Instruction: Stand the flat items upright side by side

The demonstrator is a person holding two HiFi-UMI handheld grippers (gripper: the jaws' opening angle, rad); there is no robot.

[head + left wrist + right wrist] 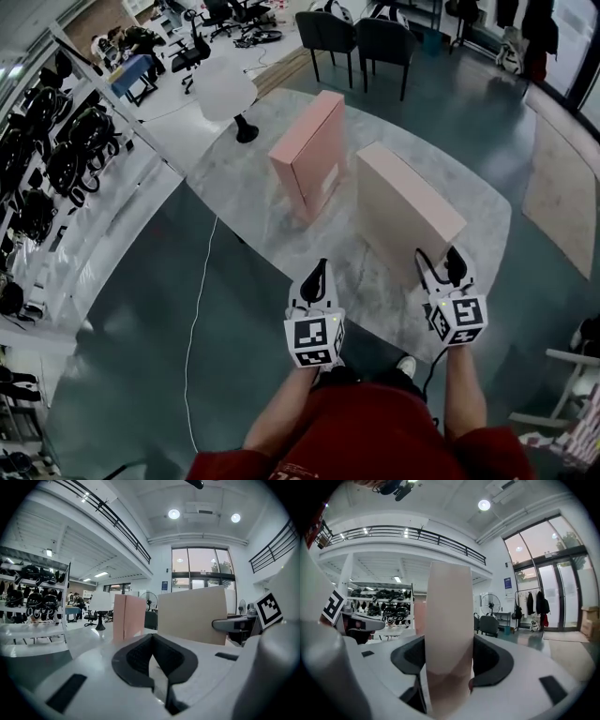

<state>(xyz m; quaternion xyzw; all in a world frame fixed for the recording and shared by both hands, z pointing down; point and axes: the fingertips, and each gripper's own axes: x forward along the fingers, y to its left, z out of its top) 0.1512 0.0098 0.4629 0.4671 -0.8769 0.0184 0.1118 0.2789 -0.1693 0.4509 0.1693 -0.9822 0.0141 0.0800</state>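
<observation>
Open lane down the middle: a strip of the grey marbled mat (246, 202) runs between the upright pink cardboard box (314, 155) and the upright beige cardboard box (405, 208), which stand apart. The lane's near mouth is free, with the left gripper (321, 266) in front of it. The right gripper (441, 263) blocks the beige box's near end, fingers (457, 267) astride it. The mat's left side lies bare. A white round stand (228, 91) crowds the far left corner, and dark chairs (361, 37) wall off the far edge.
</observation>
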